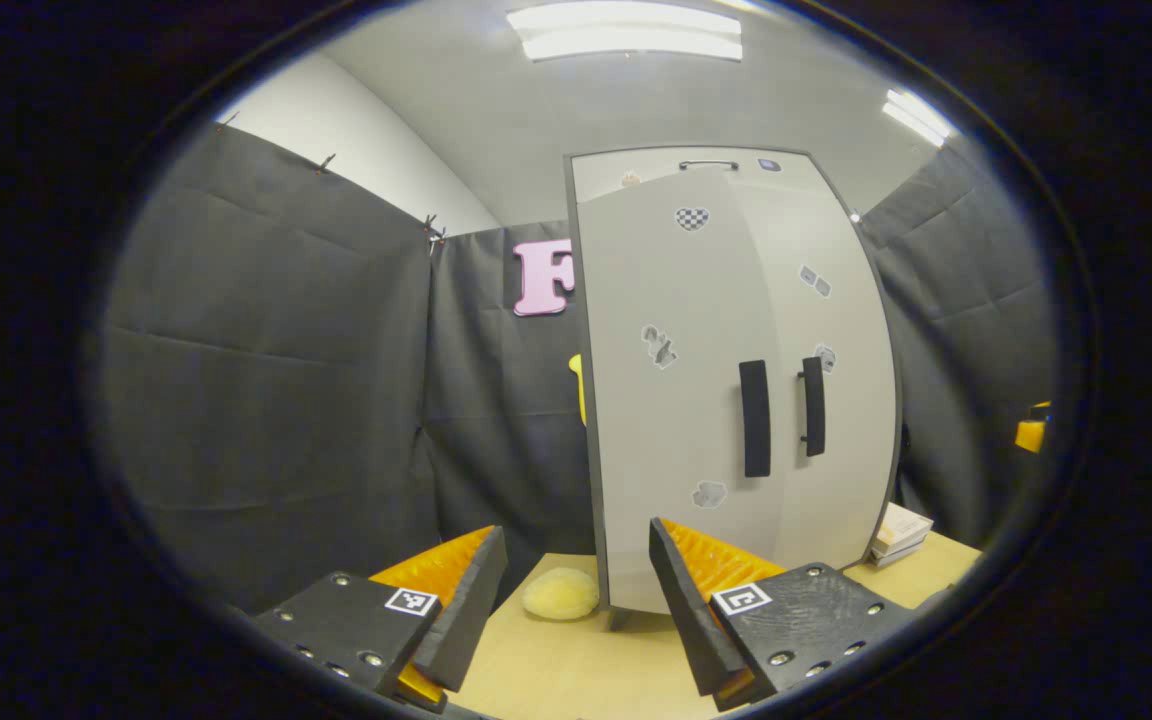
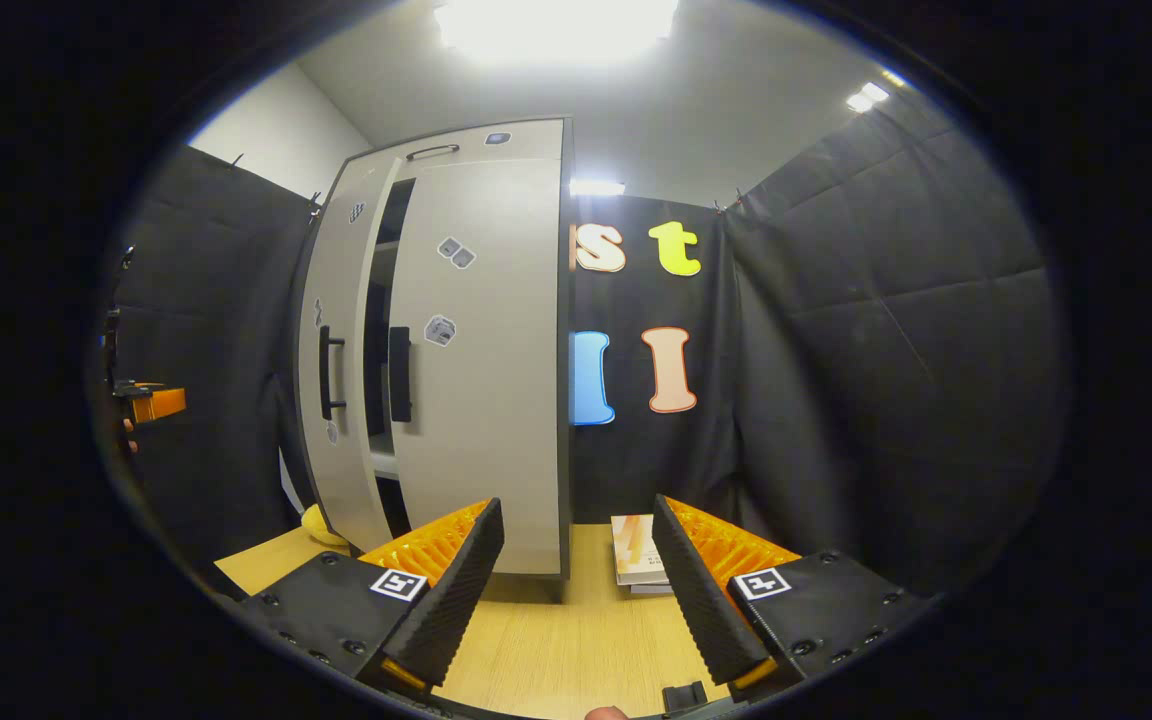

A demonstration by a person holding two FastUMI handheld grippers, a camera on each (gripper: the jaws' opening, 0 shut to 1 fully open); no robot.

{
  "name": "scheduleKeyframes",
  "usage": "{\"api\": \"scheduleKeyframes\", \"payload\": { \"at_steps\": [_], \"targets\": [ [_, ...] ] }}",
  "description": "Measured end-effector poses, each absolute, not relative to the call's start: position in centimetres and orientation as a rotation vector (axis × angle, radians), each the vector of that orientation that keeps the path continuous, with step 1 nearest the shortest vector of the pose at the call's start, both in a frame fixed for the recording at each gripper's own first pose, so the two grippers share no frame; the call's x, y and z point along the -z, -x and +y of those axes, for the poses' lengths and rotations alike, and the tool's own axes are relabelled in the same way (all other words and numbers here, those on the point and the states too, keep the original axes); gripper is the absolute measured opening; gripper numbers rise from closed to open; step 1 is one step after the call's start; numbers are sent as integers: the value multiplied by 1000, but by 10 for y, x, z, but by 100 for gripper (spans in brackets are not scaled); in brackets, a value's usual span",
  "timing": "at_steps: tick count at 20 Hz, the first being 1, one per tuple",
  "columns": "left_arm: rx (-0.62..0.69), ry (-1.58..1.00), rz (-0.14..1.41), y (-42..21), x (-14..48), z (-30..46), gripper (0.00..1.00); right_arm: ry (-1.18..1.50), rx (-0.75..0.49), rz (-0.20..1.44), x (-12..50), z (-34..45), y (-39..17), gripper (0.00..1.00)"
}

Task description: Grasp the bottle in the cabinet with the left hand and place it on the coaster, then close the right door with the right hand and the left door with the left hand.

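Left gripper: fingers spread wide, gripping nothing, held above the light wooden desk and facing the tall light-grey two-door cabinet from its left front.

Right gripper: fingers also spread apart, empty, above the same desk, aimed past the cabinet's right front corner.

Cabinet doors: in the right gripper view the left door stands slightly ajar, with a dark vertical gap between it and the right door; shelf edges show inside the gap. In the left gripper view the left door overlaps the right door, and its edge sits proud of the cabinet body. Right door looks flush or nearly so. Black vertical bar handles sit side by side near the door seam.

Bottle: can't see it through the gap, so can't tell whether it is inside.

Round pale-yellow coaster: flat on the desk just beside the cabinet's left front corner, nothing on it. In the right gripper view only a yellow sliver shows past the left door's bottom edge.

Small stack of light-coloured books lies on the desk right of the cabinet, near the wall; also seen from the left gripper view.

In the right gripper view, the other gripper and a bit of the hand holding it show at the far left edge.
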State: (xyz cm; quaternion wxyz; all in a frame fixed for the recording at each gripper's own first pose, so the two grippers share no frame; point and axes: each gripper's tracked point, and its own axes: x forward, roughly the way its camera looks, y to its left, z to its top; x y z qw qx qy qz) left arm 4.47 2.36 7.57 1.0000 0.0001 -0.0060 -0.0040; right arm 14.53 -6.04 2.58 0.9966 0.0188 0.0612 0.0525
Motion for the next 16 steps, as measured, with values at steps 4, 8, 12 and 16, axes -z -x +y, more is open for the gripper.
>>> {"api": "scheduleKeyframes", "payload": {
  "at_steps": [4, 8, 12, 16],
  "targets": [
    [16, -37, -10, -27, -71, 42, 84, -39, -92, 96, -36, -52, -134, 95],
    [29, -38, -9, -10, -63, 53, 84, -62, -87, 95, -37, -44, -119, 95],
    [41, -41, 2, 9, -52, 61, 84, -46, -88, 88, -40, -40, -105, 95],
    [39, -52, 9, 24, -45, 68, 84, -15, -99, 77, -45, -36, -92, 95]
  ]
}}
